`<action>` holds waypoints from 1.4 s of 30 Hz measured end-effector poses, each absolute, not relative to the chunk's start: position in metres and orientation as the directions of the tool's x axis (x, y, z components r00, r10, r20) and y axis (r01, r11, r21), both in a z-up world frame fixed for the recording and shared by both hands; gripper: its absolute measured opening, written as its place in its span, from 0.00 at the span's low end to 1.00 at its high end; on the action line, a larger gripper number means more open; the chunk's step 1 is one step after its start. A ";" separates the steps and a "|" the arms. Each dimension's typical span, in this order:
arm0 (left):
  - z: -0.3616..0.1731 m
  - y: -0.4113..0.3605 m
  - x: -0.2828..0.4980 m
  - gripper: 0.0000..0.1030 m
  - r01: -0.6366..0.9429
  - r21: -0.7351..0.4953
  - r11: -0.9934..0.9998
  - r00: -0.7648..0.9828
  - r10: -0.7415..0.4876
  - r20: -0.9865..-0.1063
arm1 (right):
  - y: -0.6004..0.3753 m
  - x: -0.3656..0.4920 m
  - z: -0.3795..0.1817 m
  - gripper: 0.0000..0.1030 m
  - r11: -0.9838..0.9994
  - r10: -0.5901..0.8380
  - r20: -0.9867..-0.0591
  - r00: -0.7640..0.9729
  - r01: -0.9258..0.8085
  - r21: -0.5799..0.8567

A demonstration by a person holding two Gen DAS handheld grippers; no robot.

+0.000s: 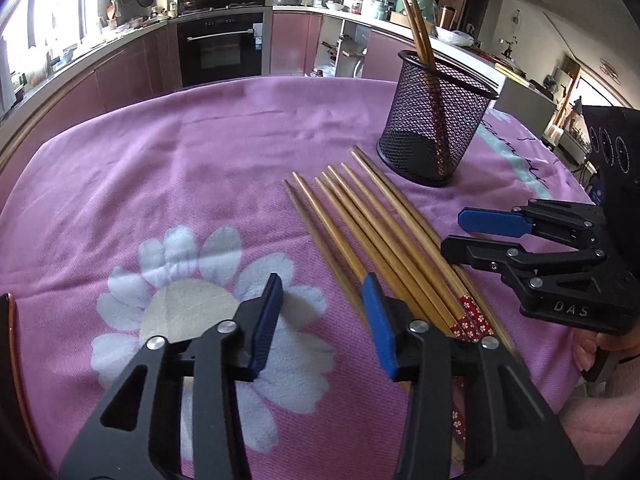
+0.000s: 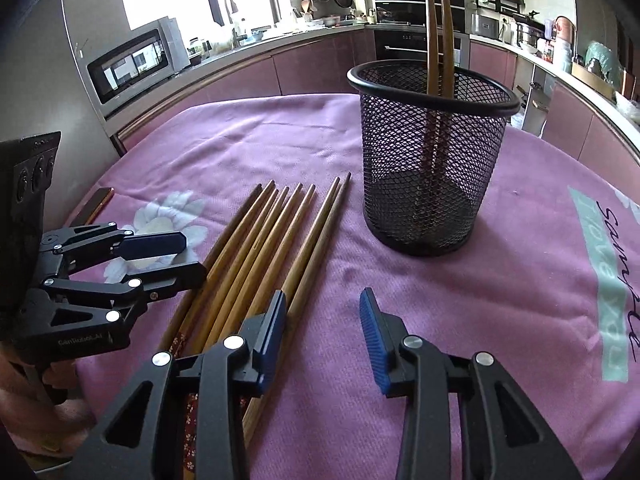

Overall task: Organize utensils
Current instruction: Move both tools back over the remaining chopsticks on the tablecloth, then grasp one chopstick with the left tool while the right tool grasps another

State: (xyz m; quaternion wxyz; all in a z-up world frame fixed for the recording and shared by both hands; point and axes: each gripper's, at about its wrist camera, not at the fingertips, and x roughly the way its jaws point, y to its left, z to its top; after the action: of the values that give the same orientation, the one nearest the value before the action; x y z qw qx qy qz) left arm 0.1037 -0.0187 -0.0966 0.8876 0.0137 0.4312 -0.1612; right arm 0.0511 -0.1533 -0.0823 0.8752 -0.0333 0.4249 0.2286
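Several bamboo chopsticks [image 1: 372, 232] [image 2: 260, 248] lie side by side on the pink flowered cloth [image 1: 180, 160], some with red patterned ends. Behind them stands a black mesh cup [image 1: 436, 120] [image 2: 432, 160] with two chopsticks [image 1: 416, 24] [image 2: 440, 20] upright in it. My left gripper [image 1: 322, 284] [image 2: 192, 258] hovers open at the bundle's left side, its right finger over the leftmost sticks, nothing between the pads. On the bundle's other side my right gripper [image 2: 323, 296] [image 1: 452, 230] is open too. Its left finger rests beside the outermost stick without pressing it.
The round table's far edge curves behind the cup, with pink kitchen cabinets and a black oven [image 1: 220, 52] beyond. A microwave [image 2: 132, 64] stands off the table's left side. A hand [image 1: 592, 352] holds the right gripper's handle. Bare cloth [image 2: 500, 300] lies right of the cup.
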 end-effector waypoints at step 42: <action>-0.091 -0.006 0.120 0.09 0.215 -0.187 0.959 0.604 -0.281 -0.746 | -0.149 0.072 -0.070 0.05 0.893 0.399 -0.739 0.543 -0.411 0.180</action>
State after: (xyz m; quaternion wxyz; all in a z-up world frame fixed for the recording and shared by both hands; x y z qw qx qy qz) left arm 0.1201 -0.0065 -0.0906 0.8947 -0.0392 0.4228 -0.1385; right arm 0.0724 -0.1489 -0.0701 0.8782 -0.0074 0.4188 0.2308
